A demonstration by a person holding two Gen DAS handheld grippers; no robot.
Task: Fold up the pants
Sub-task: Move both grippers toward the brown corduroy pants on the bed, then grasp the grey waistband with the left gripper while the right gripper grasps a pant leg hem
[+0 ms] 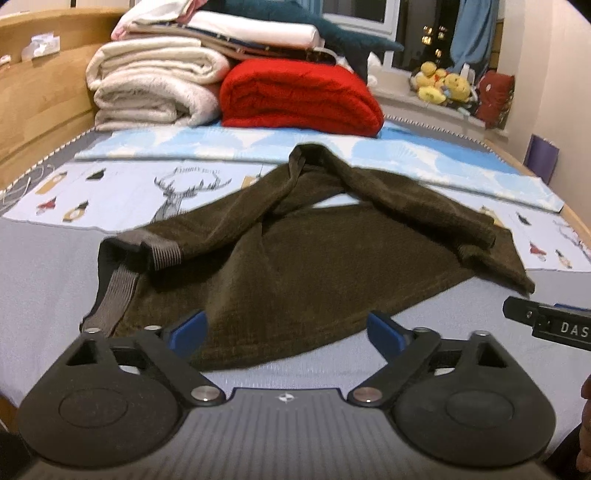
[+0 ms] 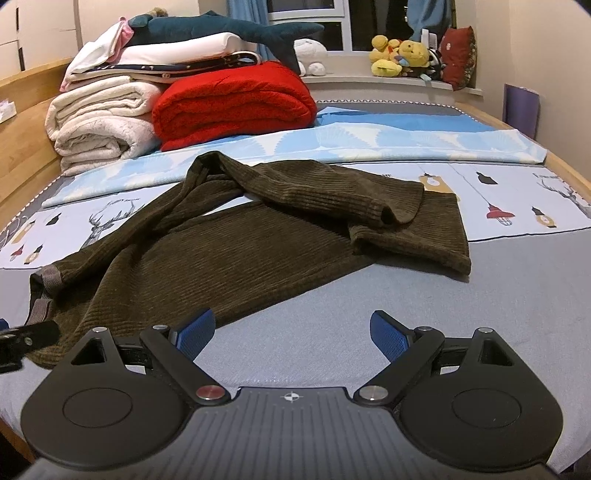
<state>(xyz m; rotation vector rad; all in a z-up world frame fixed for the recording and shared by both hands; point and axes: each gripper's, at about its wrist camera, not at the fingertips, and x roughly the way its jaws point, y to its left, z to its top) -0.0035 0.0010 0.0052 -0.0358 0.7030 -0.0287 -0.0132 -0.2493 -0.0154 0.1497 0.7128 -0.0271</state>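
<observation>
A pair of dark olive corduroy pants [image 1: 295, 258] lay partly folded on a bed [image 1: 44, 266] covered by a pale grey-blue sheet. The pants served as the landmark for everything else. One leg was doubled back over the rest of the garment, making a raised ridge along its far side, and a grey ribbed cuff [image 1: 162, 254] showed at the pants' left end. The fabric looked bunched and uneven, not flat.

The left gripper [image 1: 286, 332] hovered just at the near edge of the pants, its two blue fingertips [image 1: 188, 330] spread wide with the near hem of the fabric showing between them. The pads did not press on the cloth; the tool was released and grasped nothing.

The right gripper [image 2: 291, 330] sat at the near side of the pants, toward their right end, over bare sheet. Its blue fingertips [image 2: 388, 334] were likewise spread apart and empty, so it too was released. In the left wrist view, a black part of the right gripper showed at the pants' right.

Beyond the pants, a printed light blue duvet [image 2: 369, 144] with deer and lamp drawings lay across the bed. Farther behind the pants stood a folded red blanket [image 2: 232, 103] beside a stack of cream blankets [image 2: 99, 122], with a dark teal shark plush [image 2: 229, 29] on top. Yellow soft toys [image 2: 399, 55] sat on a windowsill well behind the pants, to the right.
</observation>
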